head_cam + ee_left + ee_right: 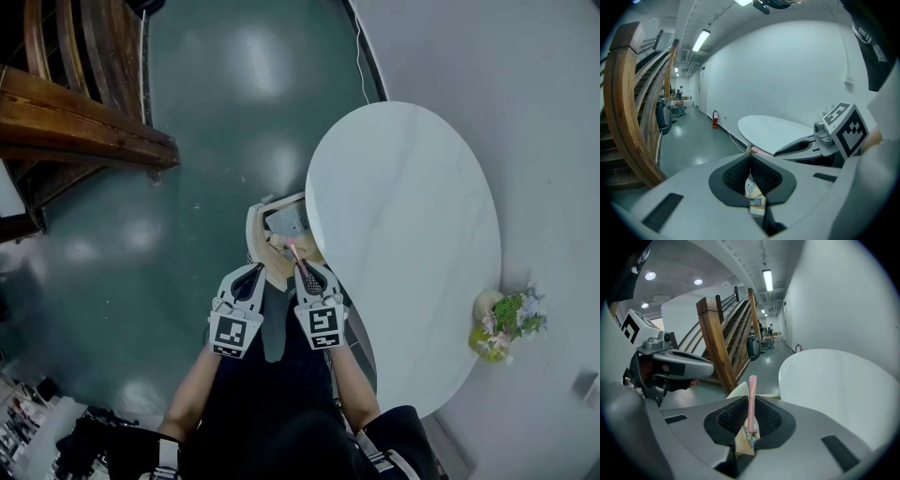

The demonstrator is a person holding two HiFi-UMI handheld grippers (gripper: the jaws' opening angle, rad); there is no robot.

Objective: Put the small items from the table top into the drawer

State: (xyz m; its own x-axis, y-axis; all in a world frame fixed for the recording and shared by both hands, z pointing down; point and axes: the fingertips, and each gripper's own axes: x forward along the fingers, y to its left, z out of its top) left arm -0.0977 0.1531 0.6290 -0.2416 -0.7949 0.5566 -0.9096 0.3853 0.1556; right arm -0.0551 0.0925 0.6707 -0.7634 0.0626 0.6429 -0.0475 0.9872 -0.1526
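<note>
Right gripper (751, 401) has its jaws narrowed onto a slim pink pen (752, 385), the pads pinching the shaft on both sides while its upper end sticks out past the fingertips. In the head view this gripper (302, 265) hangs over the open drawer (253, 230), which juts out from under the left edge of the white oval table (403, 244), and the pen (293, 251) points down into it. Small items lie in the drawer, too small to identify. Left gripper (750, 157) hangs just beside it, jaws closed tip to tip with nothing between them. A wooden staircase (75, 131) stands across the green floor (187, 225).
</note>
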